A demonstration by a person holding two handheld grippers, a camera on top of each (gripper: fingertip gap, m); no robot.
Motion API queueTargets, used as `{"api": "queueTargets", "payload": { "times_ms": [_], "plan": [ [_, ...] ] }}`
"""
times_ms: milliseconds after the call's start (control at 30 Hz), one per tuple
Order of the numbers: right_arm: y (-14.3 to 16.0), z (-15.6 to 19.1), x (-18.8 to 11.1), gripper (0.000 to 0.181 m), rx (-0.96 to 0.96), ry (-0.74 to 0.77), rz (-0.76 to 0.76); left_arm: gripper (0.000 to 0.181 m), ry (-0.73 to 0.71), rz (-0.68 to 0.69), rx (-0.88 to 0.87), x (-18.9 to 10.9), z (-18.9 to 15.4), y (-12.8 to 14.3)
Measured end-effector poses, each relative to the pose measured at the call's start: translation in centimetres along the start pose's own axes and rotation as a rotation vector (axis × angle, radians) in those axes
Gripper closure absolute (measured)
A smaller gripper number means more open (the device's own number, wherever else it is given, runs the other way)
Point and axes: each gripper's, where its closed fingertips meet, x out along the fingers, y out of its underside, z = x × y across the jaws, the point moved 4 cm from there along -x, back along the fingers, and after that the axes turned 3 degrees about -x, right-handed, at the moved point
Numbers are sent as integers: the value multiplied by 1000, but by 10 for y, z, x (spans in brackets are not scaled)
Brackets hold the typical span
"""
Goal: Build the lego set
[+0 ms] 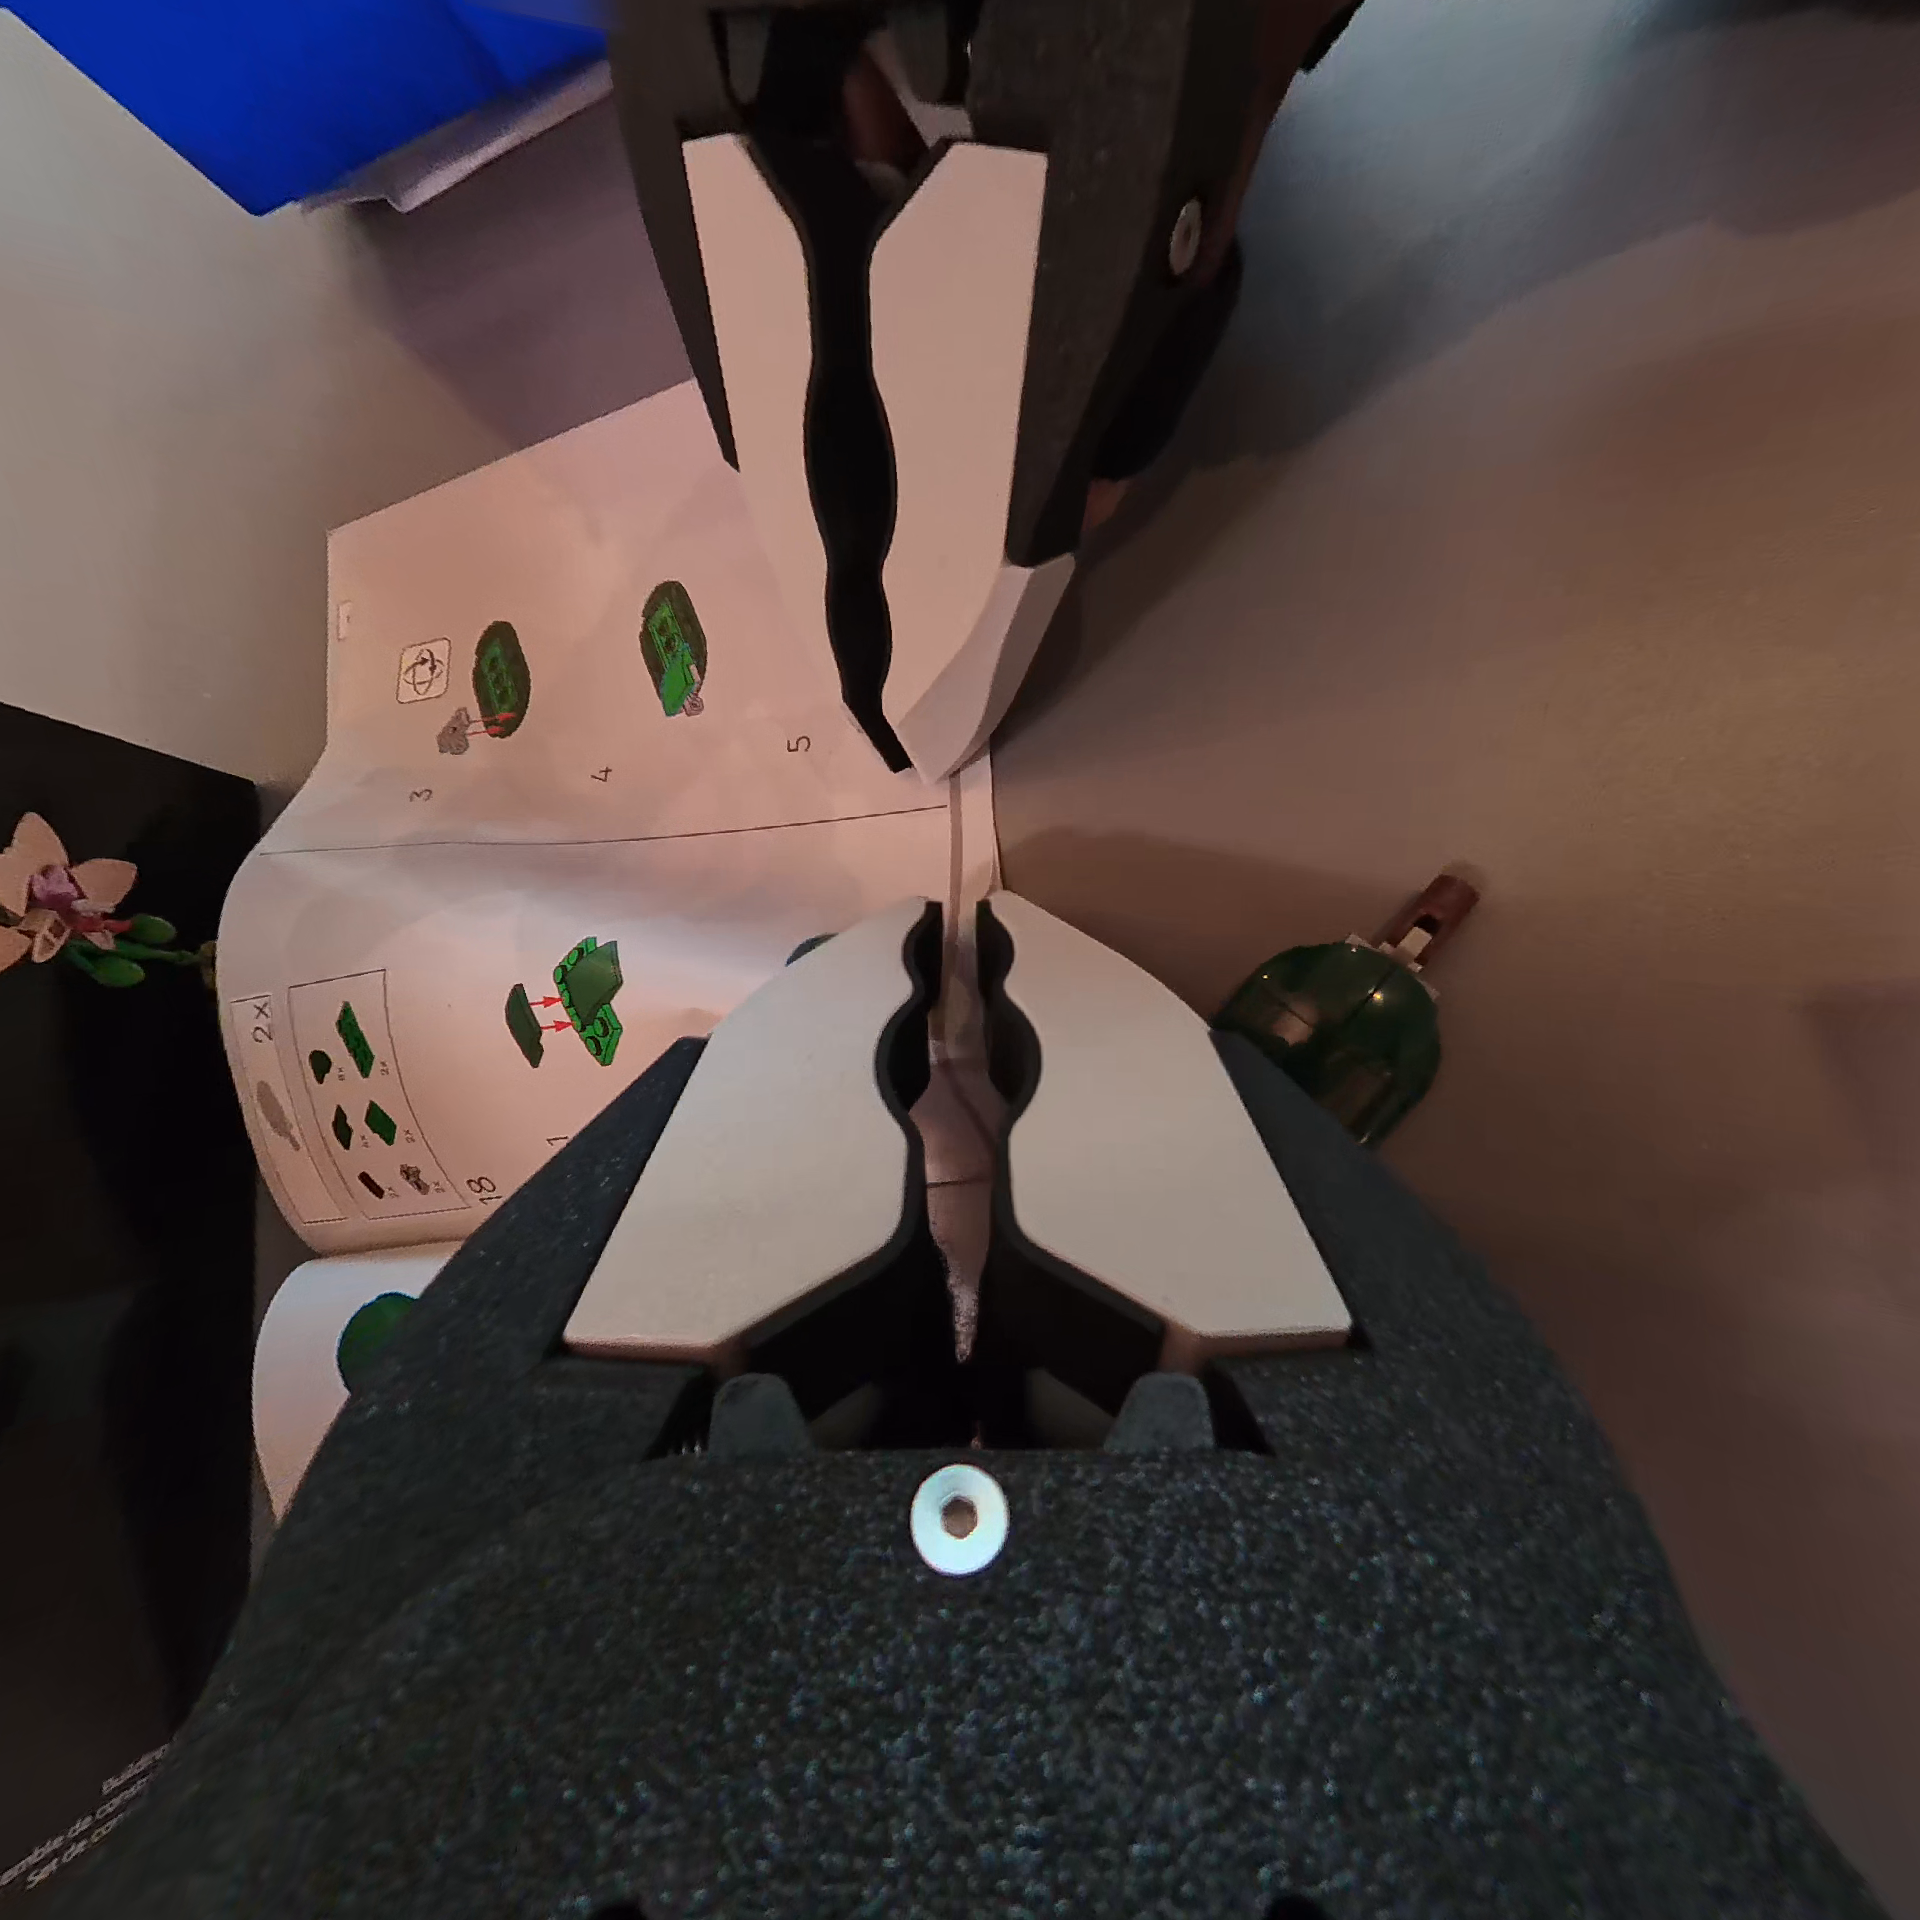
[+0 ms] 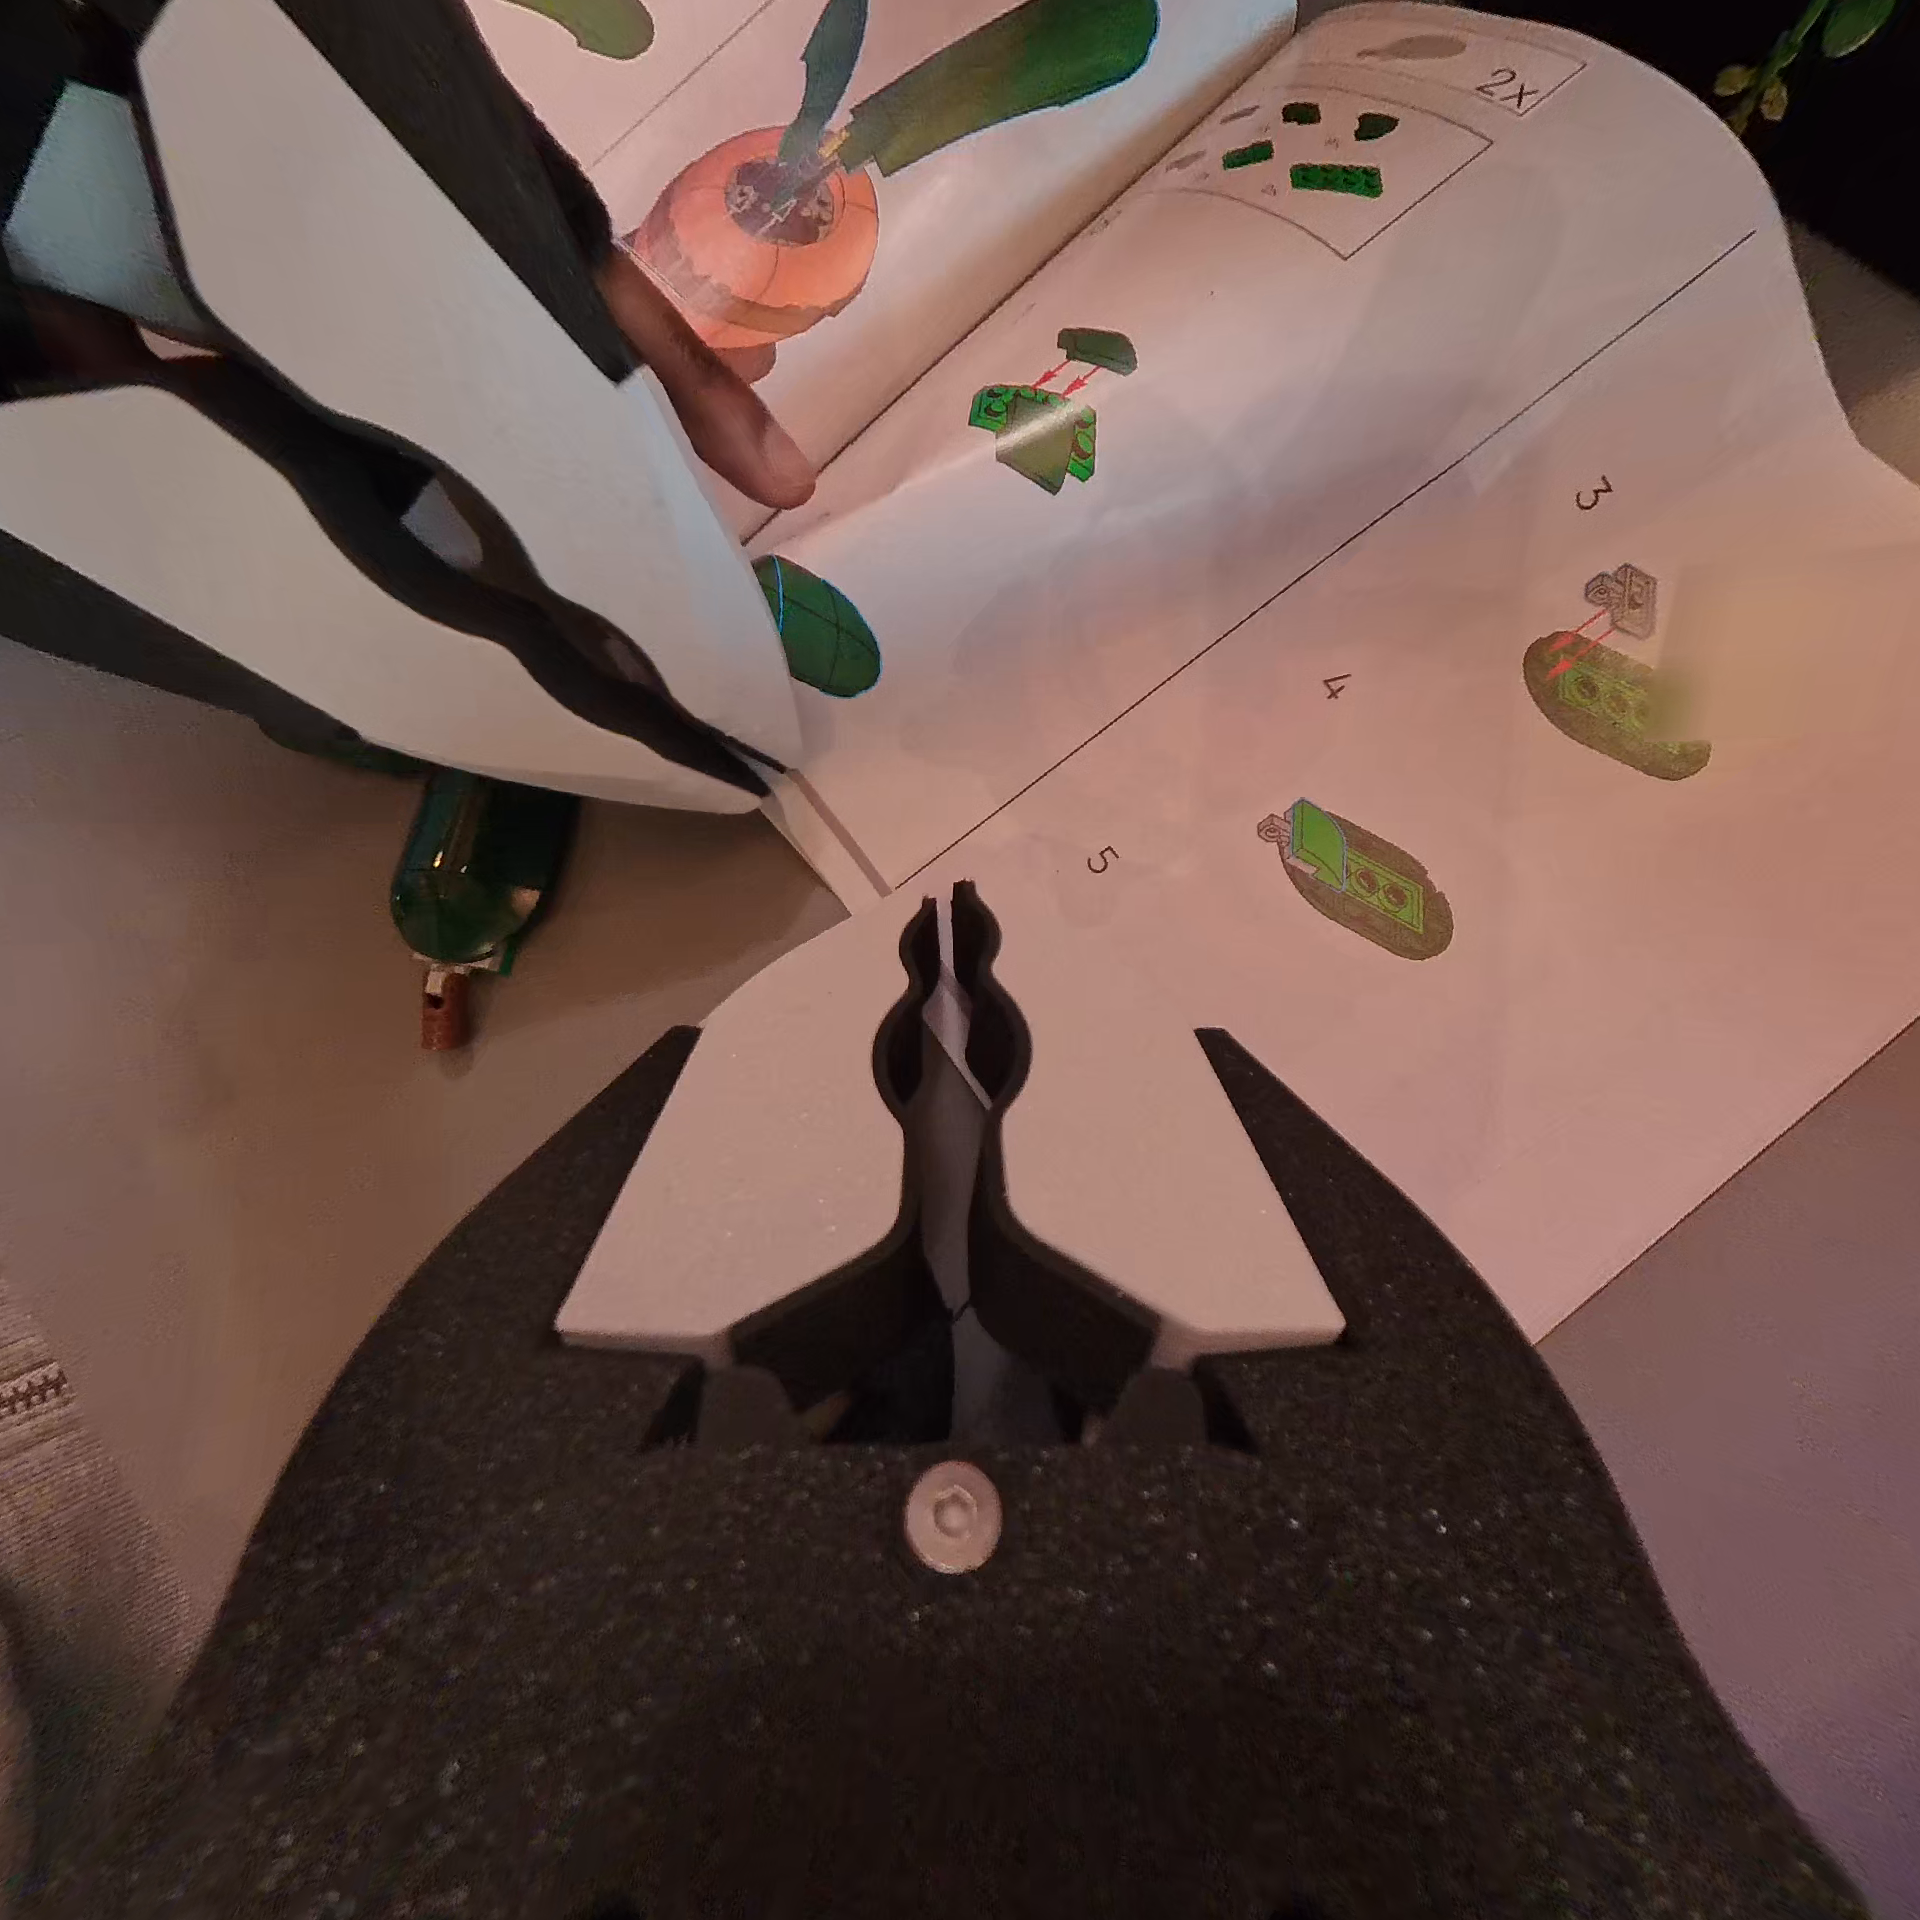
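Left wrist view: left gripper clamped on booklet page edge; right gripper pinches same edge. Step: likely page turn. Green assembly lies beside booklet. Next: lift edge together, avoid tearing.

Paper, grainy plastic and glossy green bricks

The instruction booklet is smooth white paper with a soft sheen. Both the left gripper and the right gripper have a rough, speckled matt black plastic body, smooth matt white finger plates and a shiny metal screw. The green lego piece is glossy translucent plastic. The table looks matt and smooth.
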Motion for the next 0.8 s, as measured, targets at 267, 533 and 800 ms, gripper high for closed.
{"api": "queueTargets", "payload": {
  "times_ms": [267,533,800],
  "plan": [
    [0,2,-1,175,-31,-26,-6,181,7,1,12,1,-2,1],
    [3,-2,-33,147,-250,117,-154,181,4,-32,-9,-4,1,-1],
    [27,-7,-46,141,-267,420,-171,181,17,-83,-35,-14,2,-5]
  ]
}}
